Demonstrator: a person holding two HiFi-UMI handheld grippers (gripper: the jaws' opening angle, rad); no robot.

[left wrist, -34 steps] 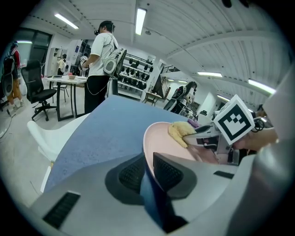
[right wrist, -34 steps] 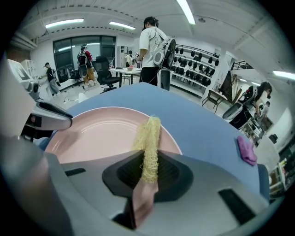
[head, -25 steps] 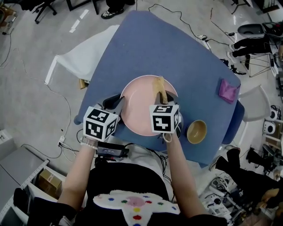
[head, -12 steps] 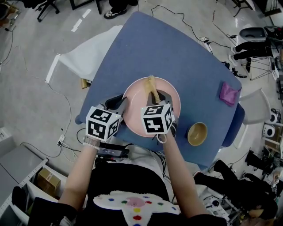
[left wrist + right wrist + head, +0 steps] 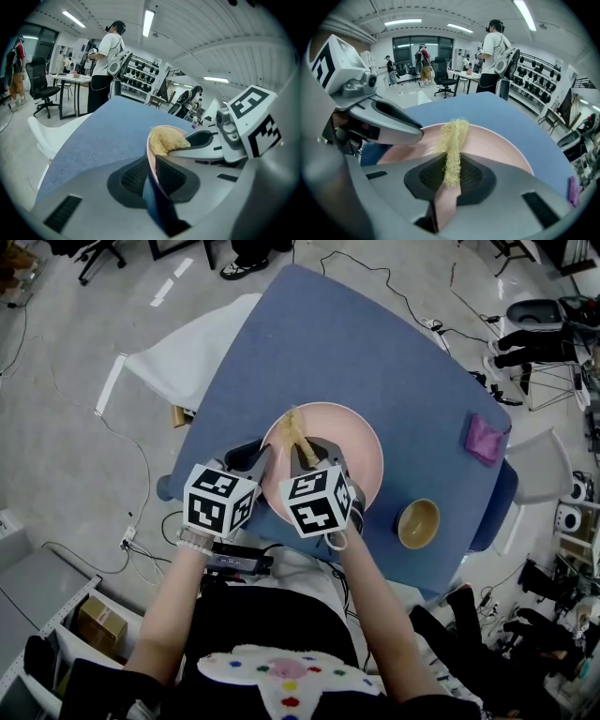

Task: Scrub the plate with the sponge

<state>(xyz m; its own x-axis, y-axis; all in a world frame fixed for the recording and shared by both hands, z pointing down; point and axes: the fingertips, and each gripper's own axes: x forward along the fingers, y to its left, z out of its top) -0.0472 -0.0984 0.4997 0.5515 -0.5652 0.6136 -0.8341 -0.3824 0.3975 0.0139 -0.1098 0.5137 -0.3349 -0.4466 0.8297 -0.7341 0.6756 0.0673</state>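
Left gripper (image 5: 151,172) is clamped on the rim of the pink plate (image 5: 356,460), which sits at the bench's (image 5: 375,362) near edge. Right gripper (image 5: 451,177) is clamped on the yellow mesh sponge (image 5: 454,136). The sponge sticks out past its jaws onto the plate's left part, just beside the left gripper.
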